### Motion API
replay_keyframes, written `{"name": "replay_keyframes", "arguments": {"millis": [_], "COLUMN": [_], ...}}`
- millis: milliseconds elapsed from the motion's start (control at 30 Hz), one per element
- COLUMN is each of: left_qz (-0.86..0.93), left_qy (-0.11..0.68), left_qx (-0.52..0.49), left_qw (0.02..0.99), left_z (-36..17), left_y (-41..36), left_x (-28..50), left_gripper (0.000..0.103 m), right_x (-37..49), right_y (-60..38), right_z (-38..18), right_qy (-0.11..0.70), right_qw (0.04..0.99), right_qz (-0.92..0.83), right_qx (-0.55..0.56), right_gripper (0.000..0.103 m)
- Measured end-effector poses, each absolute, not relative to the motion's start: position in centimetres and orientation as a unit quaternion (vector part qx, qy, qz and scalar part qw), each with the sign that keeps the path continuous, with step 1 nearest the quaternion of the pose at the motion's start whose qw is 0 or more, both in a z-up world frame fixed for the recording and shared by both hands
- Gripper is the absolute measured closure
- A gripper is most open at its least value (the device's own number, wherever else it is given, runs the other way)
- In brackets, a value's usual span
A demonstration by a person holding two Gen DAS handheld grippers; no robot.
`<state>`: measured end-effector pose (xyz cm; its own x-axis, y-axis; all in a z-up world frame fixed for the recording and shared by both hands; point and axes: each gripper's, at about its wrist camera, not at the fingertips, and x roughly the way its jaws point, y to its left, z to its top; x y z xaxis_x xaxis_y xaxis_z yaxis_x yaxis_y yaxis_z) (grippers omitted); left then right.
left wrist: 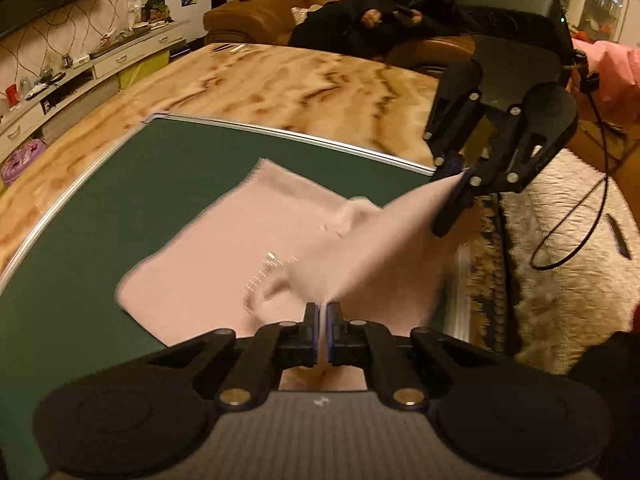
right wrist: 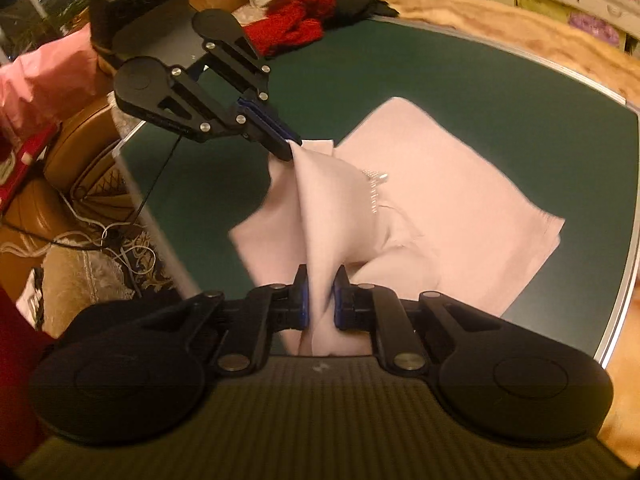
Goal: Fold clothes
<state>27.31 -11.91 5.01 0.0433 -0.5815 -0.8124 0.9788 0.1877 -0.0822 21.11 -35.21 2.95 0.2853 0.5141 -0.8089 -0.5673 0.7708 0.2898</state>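
Left gripper [left wrist: 323,320]: jaws pinched nearly together on a thin edge of the pink garment [left wrist: 240,248], blue pads flat on the cloth. Right gripper [right wrist: 320,300]: jaws clamped on a thicker bunched fold of the same garment, narrow gap between the pads filled with fabric. Both grippers point down at a slant.

The cloth rises in a taut ridge from one gripper to the other. In the left wrist view the right gripper's tips bite the far corner of that ridge; the right wrist view shows the same for the left.

The rest of the garment lies flat on the green mat [left wrist: 120,184], partly spread, sparkly trim [right wrist: 374,184] near the middle.

Further out: marble-pattern table [left wrist: 280,80], red clothing [right wrist: 296,24] at the mat's far edge, brown sofa [left wrist: 248,16] with a person [left wrist: 384,4] sitting.
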Motion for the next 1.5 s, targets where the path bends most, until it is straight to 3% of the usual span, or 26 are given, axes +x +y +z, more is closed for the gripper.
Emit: {"name": "replay_keyframes", "arguments": {"millis": [267, 433, 567, 800, 867, 900, 933, 967, 1000, 1033, 1100, 1400, 1433, 1500], "left_qz": [-0.574, -0.571, -0.54, -0.483, -0.48, -0.479, -0.478, -0.477, -0.48, -0.485, -0.489, -0.485, -0.484, -0.479], "left_qy": [0.37, 0.365, 0.389, 0.439, 0.44, 0.437, 0.433, 0.429, 0.43, 0.432, 0.436, 0.445, 0.446, 0.454], "left_qx": [0.268, 0.268, 0.243, 0.171, 0.179, 0.186, 0.191, 0.195, 0.194, 0.193, 0.191, 0.164, 0.163, 0.157], "left_qw": [0.679, 0.685, 0.706, 0.738, 0.737, 0.739, 0.74, 0.742, 0.739, 0.736, 0.731, 0.735, 0.735, 0.735], "left_z": [6.9, 7.4, 5.4, 0.2, -0.5, -0.7, -0.9, -1.1, -1.2, -1.4, -1.7, -2.2, -2.4, -2.9], "left_y": [-8.7, -8.3, -8.0, -9.0, -9.8, -10.1, -10.4, -10.6, -10.5, -10.6, -10.8, -10.0, -9.9, -9.9], "left_x": [15.4, 12.5, 13.8, 19.7, 20.5, 20.6, 20.7, 20.8, 20.7, 20.9, 21.3, 22.9, 23.1, 23.7], "left_gripper": [0.101, 0.1, 0.091, 0.091, 0.076, 0.058, 0.044, 0.04, 0.036, 0.033, 0.027, 0.021, 0.021, 0.021], "right_x": [11.2, 6.6, 5.6, 8.9, 10.4, 10.9, 11.4, 11.7, 12.2, 12.8, 14.2, 17.8, 17.7, 17.2], "right_y": [-30.6, -28.5, -28.1, -29.9, -30.7, -31.1, -31.5, -32.0, -32.5, -33.1, -33.9, -33.2, -33.0, -32.5], "right_z": [5.6, 5.9, 5.6, 0.9, -0.5, -0.8, -1.0, -1.0, -1.1, -1.3, -1.9, -4.4, -4.4, -4.4], "right_qy": [0.457, 0.436, 0.43, 0.454, 0.467, 0.469, 0.467, 0.462, 0.458, 0.454, 0.461, 0.507, 0.51, 0.516], "right_qw": [0.818, 0.827, 0.836, 0.853, 0.853, 0.855, 0.858, 0.863, 0.866, 0.868, 0.86, 0.806, 0.803, 0.794], "right_qz": [0.335, 0.329, 0.315, 0.249, 0.229, 0.222, 0.213, 0.204, 0.199, 0.201, 0.217, 0.304, 0.308, 0.32], "right_qx": [-0.103, -0.134, -0.128, -0.062, -0.031, -0.025, -0.021, -0.019, -0.018, -0.016, -0.009, -0.012, -0.014, -0.024], "right_gripper": [0.097, 0.102, 0.102, 0.1, 0.099, 0.093, 0.077, 0.067, 0.049, 0.041, 0.037, 0.04, 0.059, 0.088]}}
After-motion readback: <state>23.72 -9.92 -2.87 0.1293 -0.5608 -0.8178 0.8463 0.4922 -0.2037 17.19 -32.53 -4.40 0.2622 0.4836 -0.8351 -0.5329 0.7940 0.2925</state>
